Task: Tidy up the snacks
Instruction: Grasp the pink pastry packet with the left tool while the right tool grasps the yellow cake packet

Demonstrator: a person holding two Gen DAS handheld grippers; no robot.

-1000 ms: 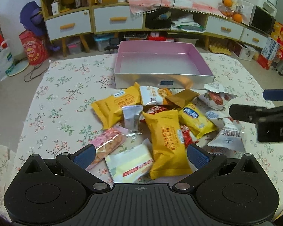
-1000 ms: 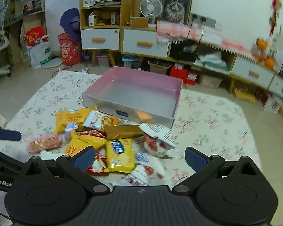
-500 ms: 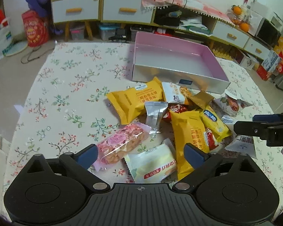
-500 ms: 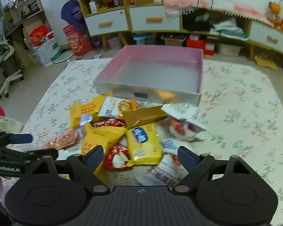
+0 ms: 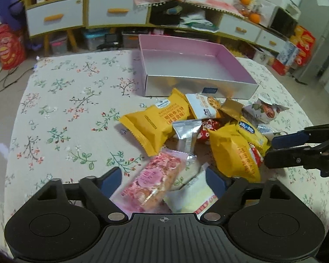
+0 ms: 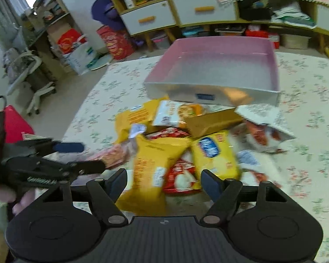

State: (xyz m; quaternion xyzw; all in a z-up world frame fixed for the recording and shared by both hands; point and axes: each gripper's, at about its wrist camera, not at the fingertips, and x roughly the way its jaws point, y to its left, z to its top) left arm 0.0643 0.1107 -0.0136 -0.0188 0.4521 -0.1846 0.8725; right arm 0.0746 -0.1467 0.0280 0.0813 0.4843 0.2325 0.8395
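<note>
A pile of snack packets lies on the floral tablecloth in front of an empty pink-lined silver box (image 5: 199,85), also in the right wrist view (image 6: 210,94). My left gripper (image 5: 163,180) is open, low over a pink packet (image 5: 152,184) and a white packet (image 5: 191,197). My right gripper (image 6: 163,180) is open, above a tall yellow packet (image 6: 151,171) and a red packet (image 6: 180,177). The right gripper also shows in the left wrist view (image 5: 280,151), beside the pile. Other packets: a big yellow one (image 5: 157,122), a silver one (image 5: 186,135).
The table (image 5: 65,109) has a floral cloth. Cabinets with drawers (image 5: 107,11) and floor clutter stand behind the table. A red bag (image 5: 7,46) sits on the floor at the left. The left gripper appears in the right wrist view (image 6: 76,156).
Both grippers have dropped lower and closer to the snack pile. The left one has shifted left over the pink packet. The right view tilted down and is blurred by motion.
</note>
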